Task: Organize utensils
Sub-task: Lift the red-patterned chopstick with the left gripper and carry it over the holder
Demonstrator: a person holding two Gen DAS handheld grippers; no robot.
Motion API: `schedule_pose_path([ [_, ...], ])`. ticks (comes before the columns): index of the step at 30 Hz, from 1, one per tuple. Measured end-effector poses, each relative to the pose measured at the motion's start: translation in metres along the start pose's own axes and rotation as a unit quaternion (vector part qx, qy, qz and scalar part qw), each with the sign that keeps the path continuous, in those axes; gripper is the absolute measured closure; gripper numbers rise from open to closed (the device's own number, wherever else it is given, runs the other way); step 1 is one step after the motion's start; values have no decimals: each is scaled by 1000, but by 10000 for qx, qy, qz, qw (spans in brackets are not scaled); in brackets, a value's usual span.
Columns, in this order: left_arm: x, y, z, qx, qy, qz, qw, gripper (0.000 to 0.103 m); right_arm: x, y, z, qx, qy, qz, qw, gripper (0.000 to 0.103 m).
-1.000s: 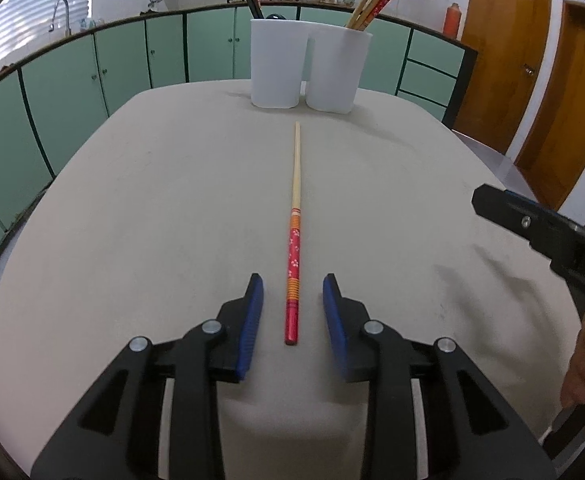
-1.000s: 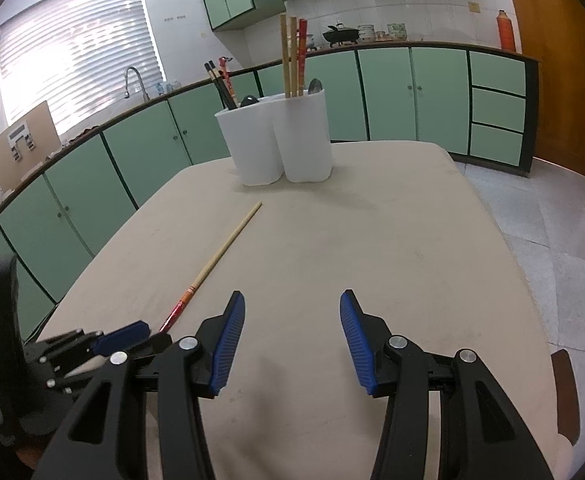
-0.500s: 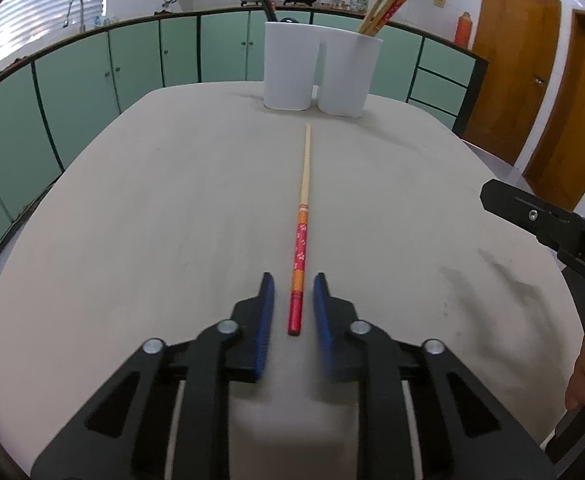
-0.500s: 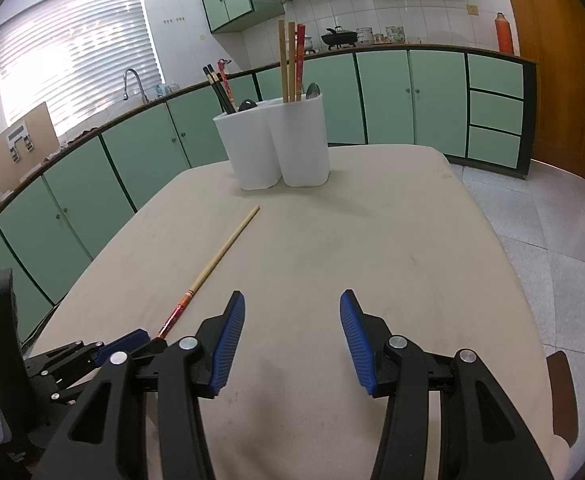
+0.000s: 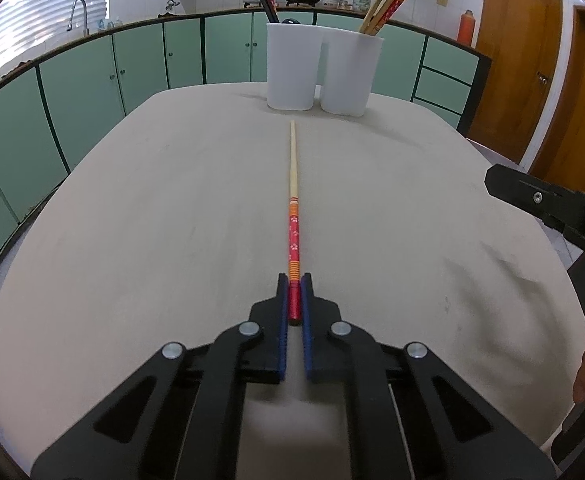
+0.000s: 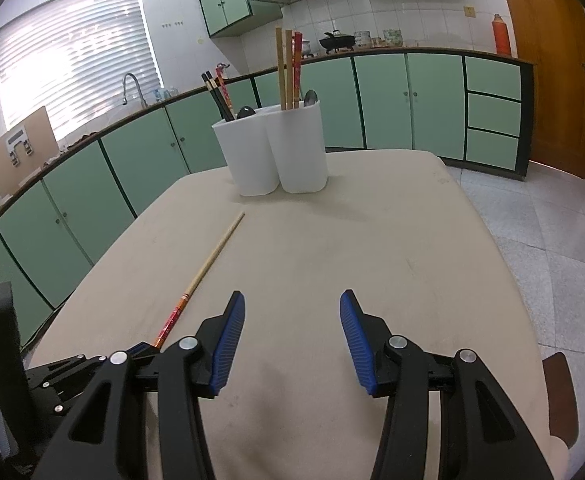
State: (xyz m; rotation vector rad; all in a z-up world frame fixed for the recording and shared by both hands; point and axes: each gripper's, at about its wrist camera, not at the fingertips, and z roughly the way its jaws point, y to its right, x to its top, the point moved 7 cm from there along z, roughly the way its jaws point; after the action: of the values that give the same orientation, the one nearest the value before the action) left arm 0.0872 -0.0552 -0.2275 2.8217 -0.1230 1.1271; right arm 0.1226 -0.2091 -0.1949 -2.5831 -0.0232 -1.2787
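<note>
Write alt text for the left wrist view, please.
The left claw is shut on the red end of a chopstick lying on a beige table, pointing toward two white utensil holders holding more chopsticks. Green kitchen cabinets stand behind.

A run of green cabinets (image 6: 380, 104) curves behind the counter (image 6: 372, 264), and everything else sits relative to it. On its worktop stand a black wok (image 6: 338, 43), some jars (image 6: 391, 36) just beside the wok, and an orange flask (image 6: 501, 34) at the far right end. Toward the left end a tap (image 6: 131, 87) rises below a bright window blind (image 6: 76, 56). A brown wooden door (image 6: 548, 72) stands right of the cabinets; grey floor tiles (image 6: 540, 240) lie below them.
</note>
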Motion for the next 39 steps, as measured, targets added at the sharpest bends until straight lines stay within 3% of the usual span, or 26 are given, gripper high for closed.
schedule_pose_path([
  [18, 45, -10, -44, 8, 780, -36, 9969, 98, 5, 3, -5, -131, 1, -115, 9998, 54],
  [39, 157, -19, -85, -159, 1875, -216, 9819, 98, 65, -18, -10, -40, 411, -474, 9980, 54],
])
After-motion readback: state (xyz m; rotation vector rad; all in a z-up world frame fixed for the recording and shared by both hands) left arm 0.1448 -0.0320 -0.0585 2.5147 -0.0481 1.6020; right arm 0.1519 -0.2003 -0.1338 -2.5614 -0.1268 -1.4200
